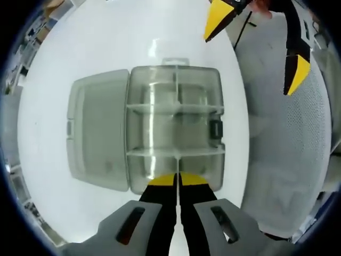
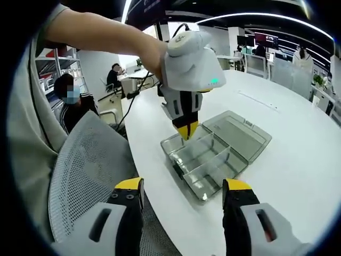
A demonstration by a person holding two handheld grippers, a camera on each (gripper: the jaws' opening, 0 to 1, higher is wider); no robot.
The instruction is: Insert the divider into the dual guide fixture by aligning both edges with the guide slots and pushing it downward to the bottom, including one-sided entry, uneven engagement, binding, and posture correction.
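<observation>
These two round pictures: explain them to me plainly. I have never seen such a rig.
There is no robot here. A person holds a hand tool in each hand, and each tool ends in a two-jaw gripper with yellow tips and carries a fisheye camera.

The left gripper view looks straight down. The left gripper has its jaws nearly closed on the top edge of a thin clear divider standing in a clear plastic organizer box, whose lid lies open flat.

The right gripper view looks from farther back. The right gripper is open and holds nothing. Beyond it you see the other tool working over the same box on a white table, with a grey mesh chair beside it.
</observation>
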